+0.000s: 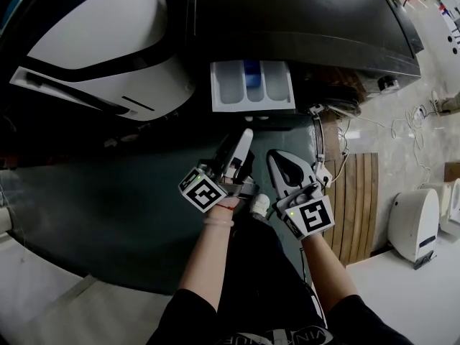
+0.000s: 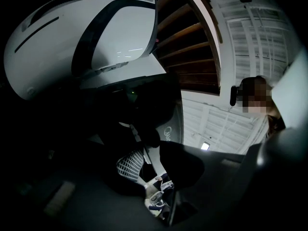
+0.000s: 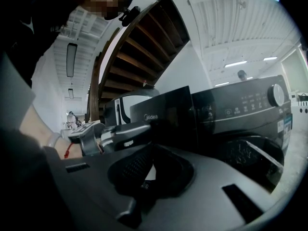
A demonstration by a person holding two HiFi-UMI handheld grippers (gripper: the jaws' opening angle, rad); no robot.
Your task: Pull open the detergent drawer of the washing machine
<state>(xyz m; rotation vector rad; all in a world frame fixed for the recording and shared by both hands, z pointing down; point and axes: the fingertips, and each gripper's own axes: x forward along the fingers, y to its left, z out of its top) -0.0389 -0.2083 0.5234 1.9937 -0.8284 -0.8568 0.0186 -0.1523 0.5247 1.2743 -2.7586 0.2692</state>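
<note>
In the head view the drawer (image 1: pixel 251 85) stood pulled out of the washer (image 1: pixel 302 20), pointing towards both grippers, with the left hand-held gripper (image 1: pixel 246 136) nearer than the right hand-held gripper (image 1: pixel 276 158); each gripper view showed jaws almost together, holding nothing.

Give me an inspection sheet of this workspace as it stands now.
Surface: dark floor in front of the machines.
Job's things: dark washing machine; its detergent drawer stands pulled out, compartments showing.
Clutter: wooden slat mat on the floor.
Grippers: left gripper and right gripper both shut, empty, neither on the drawer.
Cables: loose cables on the floor at right.
Surroundings: white appliance beside the machine; staircase behind.
</note>
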